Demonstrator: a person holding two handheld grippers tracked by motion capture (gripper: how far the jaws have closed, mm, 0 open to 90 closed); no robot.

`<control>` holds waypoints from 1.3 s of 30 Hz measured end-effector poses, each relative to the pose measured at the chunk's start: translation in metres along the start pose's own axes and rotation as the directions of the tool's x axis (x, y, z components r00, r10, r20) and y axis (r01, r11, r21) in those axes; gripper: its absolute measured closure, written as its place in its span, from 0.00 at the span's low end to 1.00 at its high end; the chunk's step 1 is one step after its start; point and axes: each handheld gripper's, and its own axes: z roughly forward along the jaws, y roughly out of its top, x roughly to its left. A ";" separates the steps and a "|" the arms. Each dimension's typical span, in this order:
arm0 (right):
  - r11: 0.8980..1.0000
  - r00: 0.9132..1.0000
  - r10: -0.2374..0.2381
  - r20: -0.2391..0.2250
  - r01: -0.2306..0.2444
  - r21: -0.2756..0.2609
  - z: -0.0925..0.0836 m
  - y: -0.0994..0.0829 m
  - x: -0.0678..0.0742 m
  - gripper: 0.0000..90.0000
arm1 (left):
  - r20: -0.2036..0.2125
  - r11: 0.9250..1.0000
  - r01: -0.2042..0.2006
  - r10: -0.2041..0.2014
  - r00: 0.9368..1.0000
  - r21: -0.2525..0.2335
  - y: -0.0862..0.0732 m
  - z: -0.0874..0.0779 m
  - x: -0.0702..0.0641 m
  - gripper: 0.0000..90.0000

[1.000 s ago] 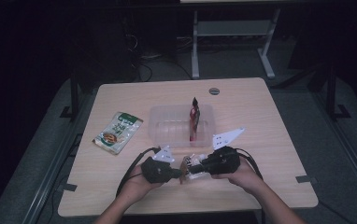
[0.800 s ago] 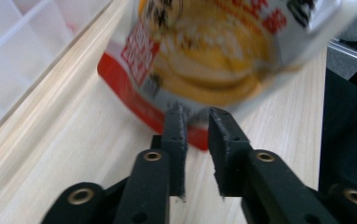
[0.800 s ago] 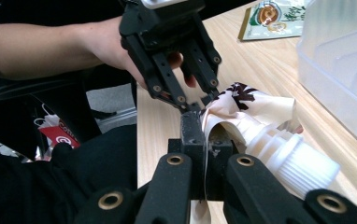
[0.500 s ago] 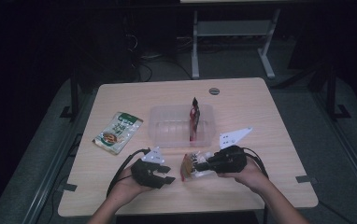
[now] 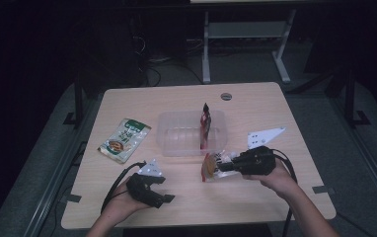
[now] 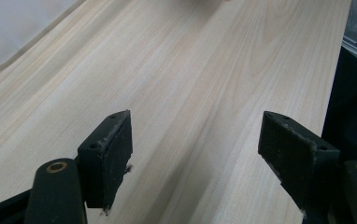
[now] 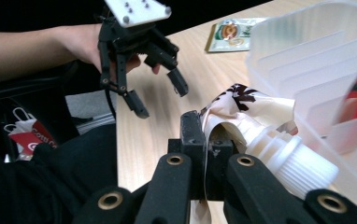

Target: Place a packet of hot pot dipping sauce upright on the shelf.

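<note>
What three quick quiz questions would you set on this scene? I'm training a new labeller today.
1. True or false: the left tool grips a pouch.
2. What does the right tool clamp? A) spouted pouch B) green packet C) clear tub
3. What stands upright in the clear tub?

Key: 1. False; it is open over bare table. 2. A. 3. A red sachet.
</note>
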 end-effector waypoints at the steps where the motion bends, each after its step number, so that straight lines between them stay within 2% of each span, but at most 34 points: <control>1: 1.000 1.000 -0.002 0.004 0.002 -0.002 -0.002 0.001 -0.001 1.00 | -0.003 1.000 -0.002 0.002 1.000 0.001 0.000 0.001 0.000 0.28; 4: 1.000 1.000 -0.004 0.018 0.004 -0.004 -0.006 0.004 -0.004 1.00 | -0.007 1.000 -0.009 0.010 1.000 0.016 -0.001 0.000 0.002 0.28; 10: 1.000 0.998 -0.007 0.056 0.008 -0.012 -0.019 0.014 -0.013 1.00 | -0.016 1.000 0.004 -0.004 1.000 0.008 -0.002 0.000 0.004 0.26; 14: 1.000 0.996 -0.003 0.090 0.005 -0.021 -0.029 0.023 -0.023 1.00 | -0.016 1.000 -0.001 0.001 1.000 0.012 -0.002 0.000 0.004 0.26; 17: 1.000 0.996 0.000 0.094 0.002 -0.028 -0.031 0.026 -0.028 1.00 | -0.017 1.000 0.008 -0.007 1.000 0.010 -0.002 0.001 0.004 0.25; 20: 1.000 0.993 0.002 0.117 0.001 -0.025 -0.034 0.032 -0.038 1.00 | -0.018 1.000 -0.003 0.004 1.000 0.022 -0.002 0.000 0.005 0.25; 30: 1.000 0.986 0.013 0.167 -0.011 -0.011 -0.039 0.044 -0.060 1.00 | -0.020 1.000 0.004 -0.004 1.000 0.021 -0.003 -0.001 0.006 0.25; 39: 1.000 0.981 0.008 0.193 -0.012 0.020 -0.040 0.045 -0.068 1.00 | -0.019 1.000 0.006 -0.006 1.000 0.021 -0.004 -0.001 0.006 0.25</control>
